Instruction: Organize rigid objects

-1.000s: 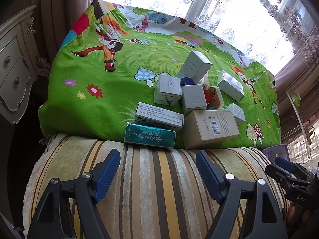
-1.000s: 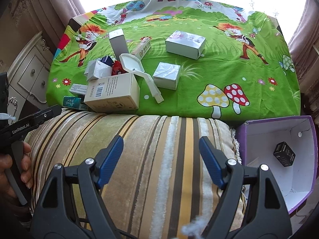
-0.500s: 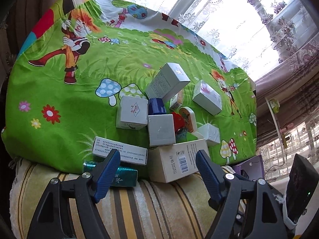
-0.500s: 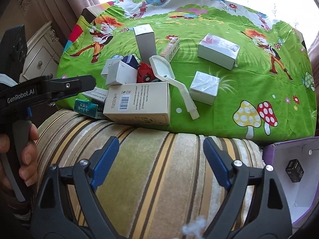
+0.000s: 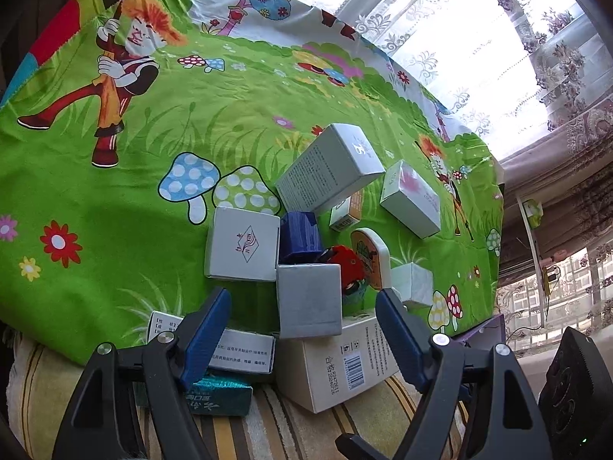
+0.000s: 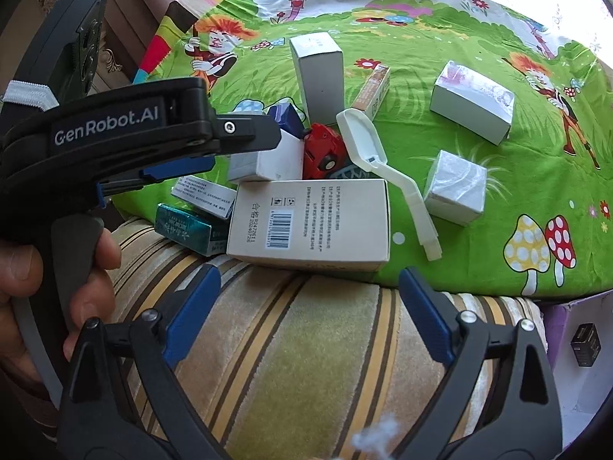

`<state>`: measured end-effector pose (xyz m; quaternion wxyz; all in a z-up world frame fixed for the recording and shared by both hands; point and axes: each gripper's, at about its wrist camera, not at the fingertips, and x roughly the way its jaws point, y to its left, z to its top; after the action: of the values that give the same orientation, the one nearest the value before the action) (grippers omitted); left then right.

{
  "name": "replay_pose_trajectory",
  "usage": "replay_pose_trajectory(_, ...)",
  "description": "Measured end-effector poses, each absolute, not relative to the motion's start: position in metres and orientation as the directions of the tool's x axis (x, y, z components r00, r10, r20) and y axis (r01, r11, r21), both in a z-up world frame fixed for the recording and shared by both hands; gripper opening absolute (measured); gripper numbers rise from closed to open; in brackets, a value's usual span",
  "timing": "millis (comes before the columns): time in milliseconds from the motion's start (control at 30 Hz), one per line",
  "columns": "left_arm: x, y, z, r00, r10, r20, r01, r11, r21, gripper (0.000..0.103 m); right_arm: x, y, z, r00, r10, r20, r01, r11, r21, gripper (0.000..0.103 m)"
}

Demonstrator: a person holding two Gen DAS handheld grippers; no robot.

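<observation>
cardboard boxes (image 6: 310, 222) lie mostly unsorted on green cartoon cloth (image 5: 115, 176); left tongs (image 5: 302, 329) and right tongs (image 6: 306, 306) both gape, empty.

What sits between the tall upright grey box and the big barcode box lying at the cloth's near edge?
In the right wrist view, a red toy car lies between the tall grey box and the barcode box.

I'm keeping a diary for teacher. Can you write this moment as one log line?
left claw: open, over small grey cardboard box | right claw: open, empty | purple bin: small black cube
</observation>
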<state>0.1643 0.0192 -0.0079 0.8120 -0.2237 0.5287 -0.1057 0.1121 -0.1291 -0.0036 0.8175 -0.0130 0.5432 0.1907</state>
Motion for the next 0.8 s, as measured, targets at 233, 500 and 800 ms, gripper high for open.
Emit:
replay_pose_trajectory(233, 0.171, 0.016, -0.025, 0.381, -0.439, -0.814, -0.045, 0.87, -0.49, 0.038, 0.122, -0.117, -0.007, 0.327, 0.269, -0.906, -0.311, 0.936, 0.166, 0.096)
replay_pose_trajectory(500, 0.161, 0.022, -0.021, 0.426, -0.47, -0.773, -0.007, 0.852, -0.523, 0.035, 0.12, -0.109, -0.008, 0.339, 0.251, -0.907, -0.333, 0.933, 0.133, 0.096)
replay_pose_trajectory(800, 0.151, 0.035, -0.014, 0.489, -0.48, -0.728, 0.001, 0.836, -0.549, 0.035, 0.118, -0.109, -0.007, 0.336, 0.27, -0.902, -0.34, 0.928, 0.151, 0.102)
